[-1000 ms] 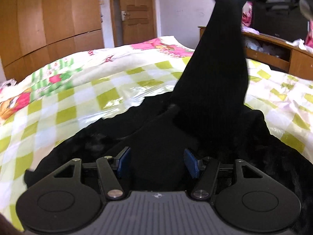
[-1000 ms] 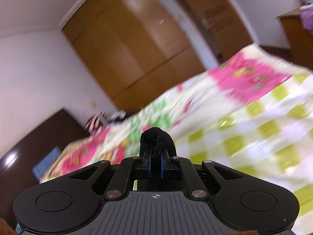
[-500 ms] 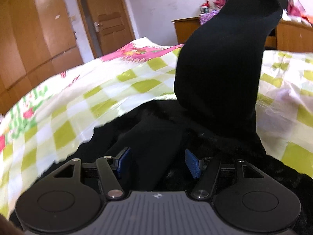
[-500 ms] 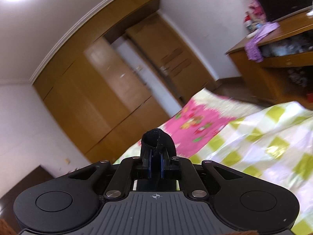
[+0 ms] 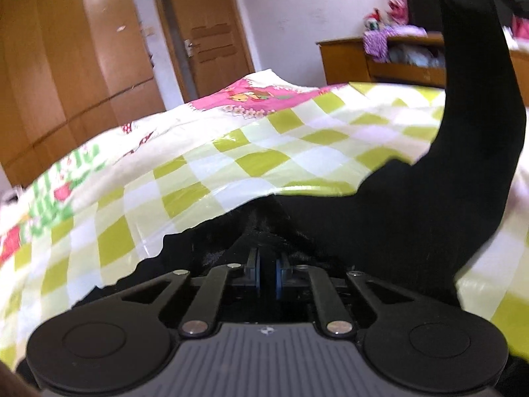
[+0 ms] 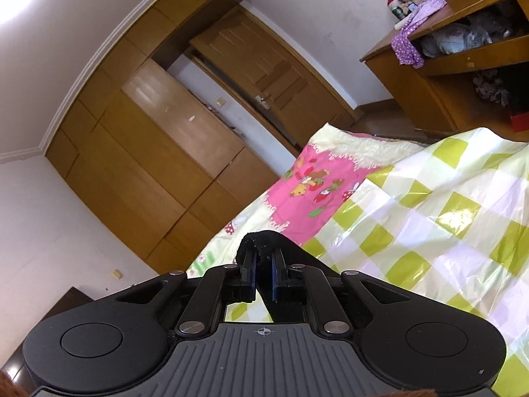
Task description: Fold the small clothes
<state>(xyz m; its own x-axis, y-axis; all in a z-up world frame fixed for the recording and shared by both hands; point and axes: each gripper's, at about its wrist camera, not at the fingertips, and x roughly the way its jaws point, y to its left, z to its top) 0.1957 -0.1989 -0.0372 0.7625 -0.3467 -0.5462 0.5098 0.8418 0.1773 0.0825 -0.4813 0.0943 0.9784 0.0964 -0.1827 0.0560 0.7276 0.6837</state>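
Left wrist view: your left gripper (image 5: 267,273), jaws just closed on the black garment's (image 5: 413,211) near hem, has its long axis rising toward one o'clock to your right gripper (image 6: 263,273), clamped on the far end.

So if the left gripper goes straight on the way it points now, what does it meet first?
Black garment: the left gripper is shut on its fabric. Beyond that probably the checkered bed cover, though depth is unclear.

The garment (image 5: 413,205) lies on the bed (image 5: 198,165) at lower centre — one end rising to upper right; wardrobe (image 5: 66,66) upper left, door (image 5: 211,39) beside it.
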